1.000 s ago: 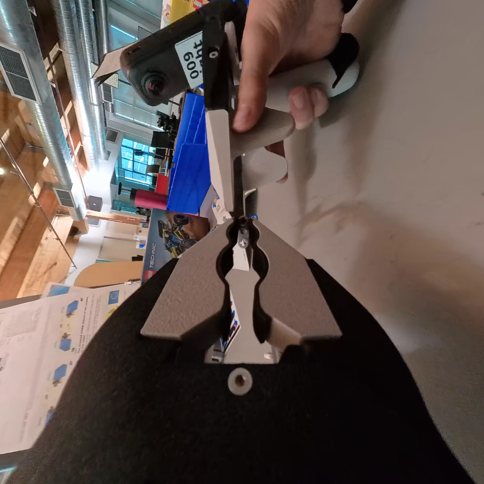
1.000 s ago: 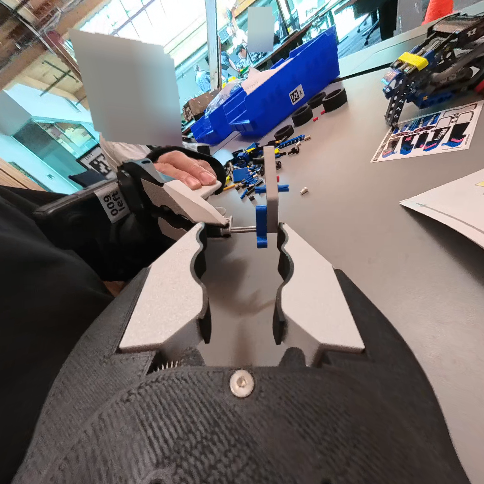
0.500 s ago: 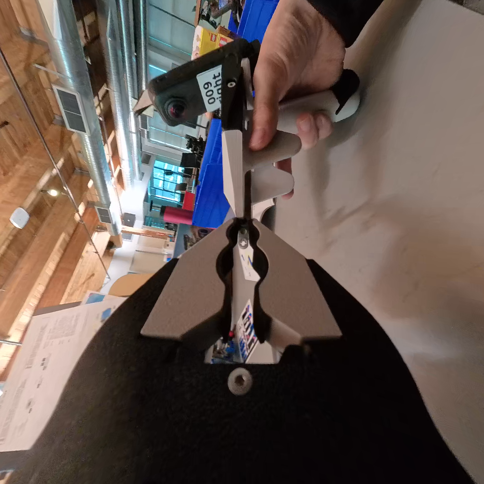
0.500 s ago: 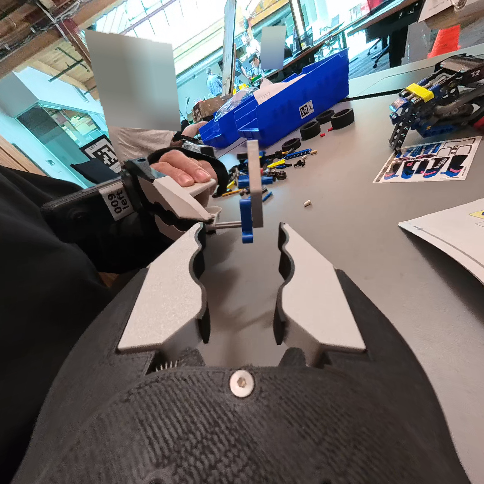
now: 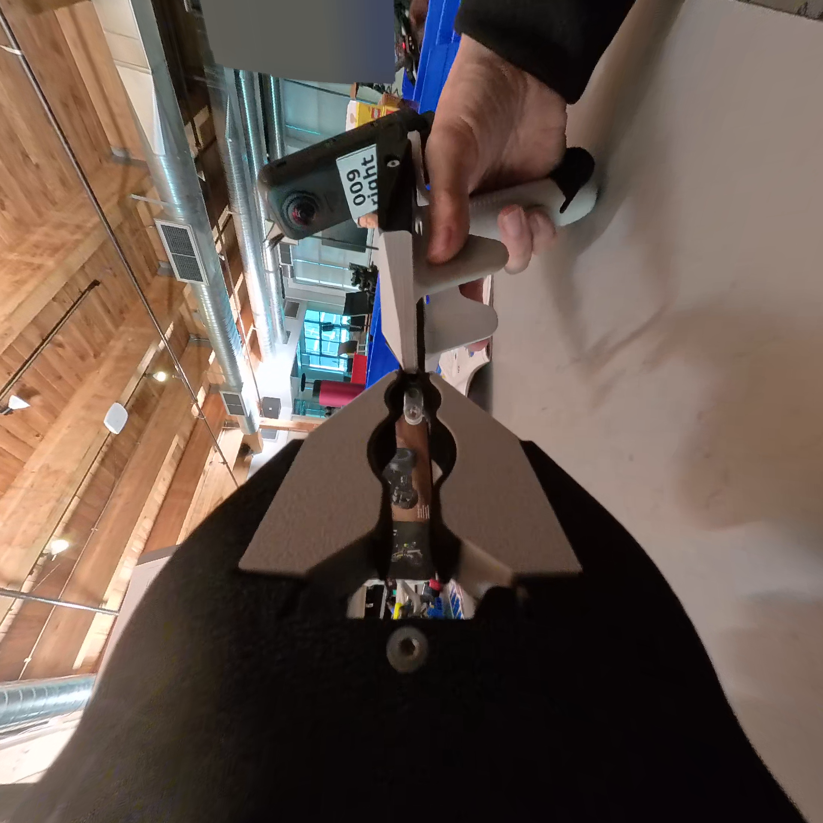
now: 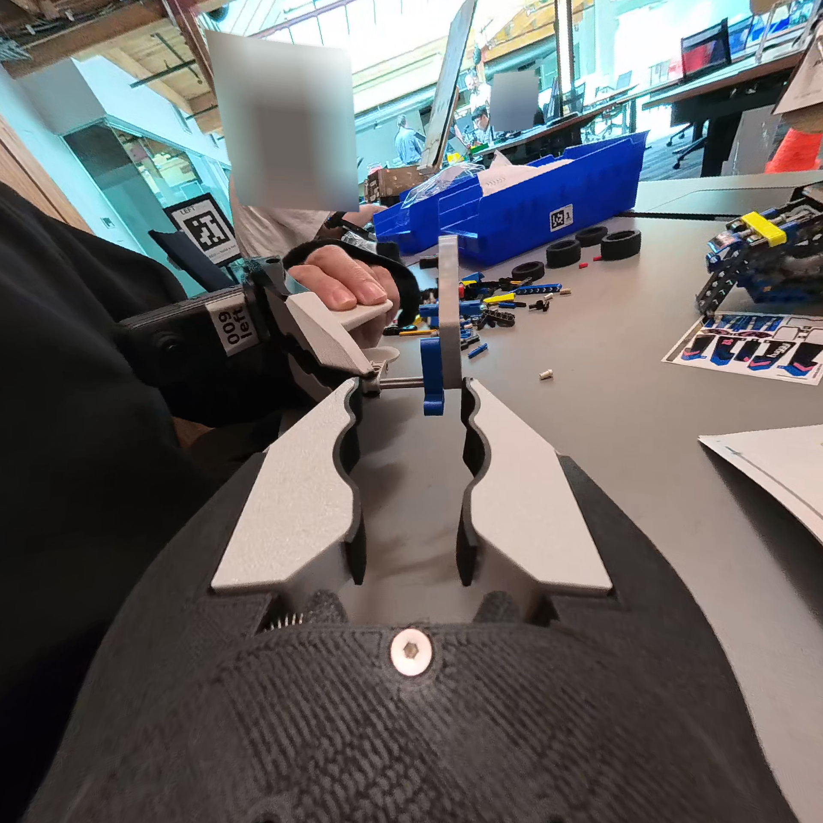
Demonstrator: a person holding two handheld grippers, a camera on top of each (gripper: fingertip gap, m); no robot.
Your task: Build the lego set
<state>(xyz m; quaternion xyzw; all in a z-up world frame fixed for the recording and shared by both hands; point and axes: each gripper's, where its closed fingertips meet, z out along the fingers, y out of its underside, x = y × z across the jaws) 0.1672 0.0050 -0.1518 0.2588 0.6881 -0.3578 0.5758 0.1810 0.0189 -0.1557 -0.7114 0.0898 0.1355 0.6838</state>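
Over the last second I've lifted my left gripper (image 6: 372, 378) a little and tipped it, so its own view has swung off the instruction sheets towards the wooden ceiling. Its fingers are pinched shut on the end piece of a thin grey axle (image 6: 401, 381), which runs level to the right into a blue lego piece (image 6: 432, 378) backed by an upright grey panel (image 6: 447, 311). That small assembly hangs in the air just above the tabletop (image 6: 623, 401), right at the tips of my right gripper (image 6: 409, 392).

The right gripper's fingers stand wide apart and hold nothing; the blue piece sits between their tips without touching either, as far as I can tell. The pair has crept closer together over this second, so I judge I'm lining up to take the blue piece with the right side and seat the axle.

Loose parts (image 6: 490, 307), tyres (image 6: 579, 249), the blue bins (image 6: 512, 213), the sticker sheet (image 6: 748, 343) and the half-built car (image 6: 766, 258) lie farther off
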